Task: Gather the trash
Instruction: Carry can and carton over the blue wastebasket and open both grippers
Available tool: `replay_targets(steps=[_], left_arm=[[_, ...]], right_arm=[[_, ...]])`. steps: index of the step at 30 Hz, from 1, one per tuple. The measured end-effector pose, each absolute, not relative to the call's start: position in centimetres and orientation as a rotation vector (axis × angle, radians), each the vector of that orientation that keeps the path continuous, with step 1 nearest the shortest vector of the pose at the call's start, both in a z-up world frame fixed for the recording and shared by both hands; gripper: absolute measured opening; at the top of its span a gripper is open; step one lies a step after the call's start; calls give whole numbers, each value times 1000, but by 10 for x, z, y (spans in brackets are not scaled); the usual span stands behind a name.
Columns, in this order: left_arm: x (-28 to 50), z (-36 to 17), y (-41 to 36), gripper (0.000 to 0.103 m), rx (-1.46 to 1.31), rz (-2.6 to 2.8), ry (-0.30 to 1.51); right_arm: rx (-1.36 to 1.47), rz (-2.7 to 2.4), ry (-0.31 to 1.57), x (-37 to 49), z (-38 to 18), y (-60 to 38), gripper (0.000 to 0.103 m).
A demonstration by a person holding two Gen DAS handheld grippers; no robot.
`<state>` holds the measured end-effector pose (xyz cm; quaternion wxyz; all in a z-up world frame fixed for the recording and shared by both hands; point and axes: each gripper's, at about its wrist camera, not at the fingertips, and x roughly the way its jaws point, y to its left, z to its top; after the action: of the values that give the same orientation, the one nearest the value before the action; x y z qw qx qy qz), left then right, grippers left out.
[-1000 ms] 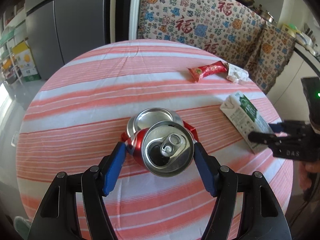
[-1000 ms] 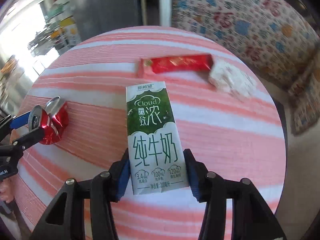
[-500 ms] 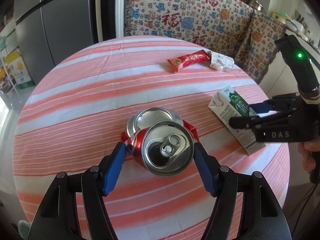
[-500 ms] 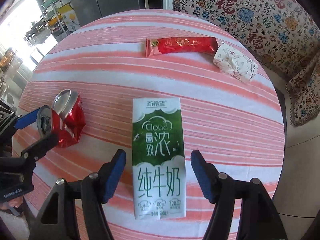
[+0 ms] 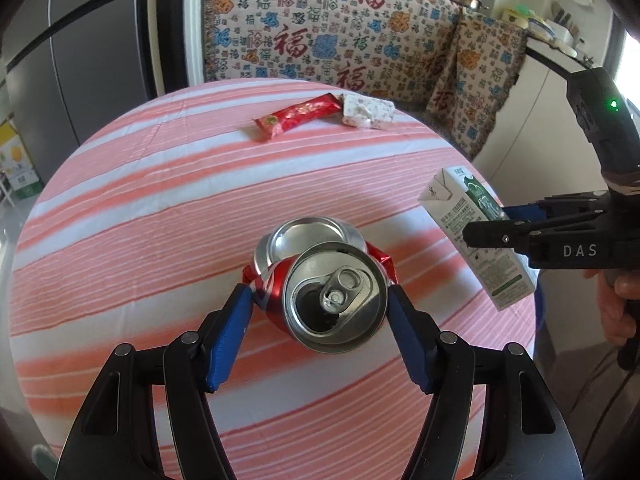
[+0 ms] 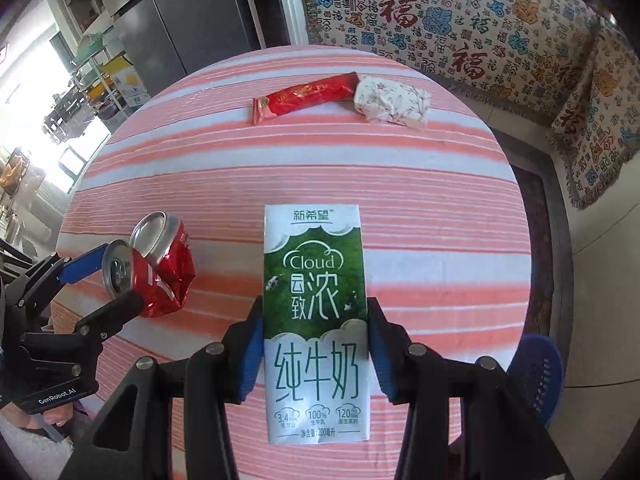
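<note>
My left gripper (image 5: 320, 300) is shut on a crushed red soda can (image 5: 332, 292) and holds it above the round striped table (image 5: 160, 208). The can also shows in the right wrist view (image 6: 156, 260), held in the left gripper (image 6: 108, 276). My right gripper (image 6: 316, 336) is shut on a green and white milk carton (image 6: 316, 312) and holds it lifted off the table. The carton (image 5: 476, 232) shows at the right of the left wrist view. A red snack wrapper (image 6: 304, 96) and a crumpled tissue pack (image 6: 392, 100) lie side by side at the table's far edge.
A patterned cloth (image 5: 360, 32) covers furniture behind the table. A grey fridge (image 5: 80, 48) stands at the back left. A blue basket (image 6: 536, 376) sits on the floor right of the table. Shelves and boxes (image 6: 120, 76) stand at the far left.
My right gripper has shut on the milk carton and lifted it off the table. Both grippers have risen, and the left one still holds the can.
</note>
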<state>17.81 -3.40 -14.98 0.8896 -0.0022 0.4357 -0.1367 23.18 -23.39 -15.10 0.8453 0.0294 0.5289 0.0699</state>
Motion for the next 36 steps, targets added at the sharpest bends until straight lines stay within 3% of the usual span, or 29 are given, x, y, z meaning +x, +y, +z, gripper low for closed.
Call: replay_targets(steps=[24,36], left_arm=[[165,-126,-133,69,29,-413,889],[172,-106,-264,69,86,-604,871]], right_arm=[[212,36,1044,168,-145,-350,47],[314,-181,1006,129,-145,-483,47]])
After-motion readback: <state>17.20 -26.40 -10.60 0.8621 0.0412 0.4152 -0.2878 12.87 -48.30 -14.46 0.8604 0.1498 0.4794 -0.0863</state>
